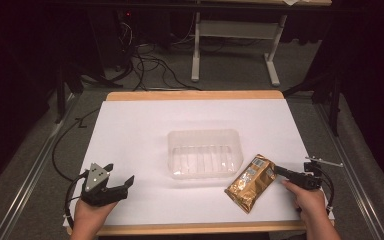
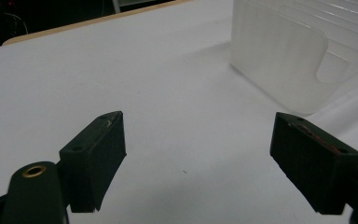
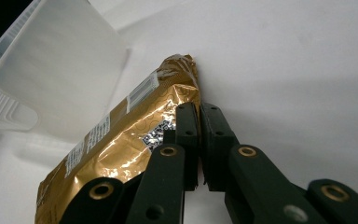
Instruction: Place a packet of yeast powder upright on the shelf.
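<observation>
White paper covers the tabletop, where a gold foil packet lies just right of a clear plastic tray, its right edge pinched between the closed jaws of the right tool, while the left tool rests wide open and empty near the front-left corner.

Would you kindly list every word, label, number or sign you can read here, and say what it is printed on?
No text can be read.
Gold foil packet: white labels with a barcode and fine print, too small and blurred to read.
Clear plastic tray: unmarked.
Left tool and right tool: unmarked.
</observation>
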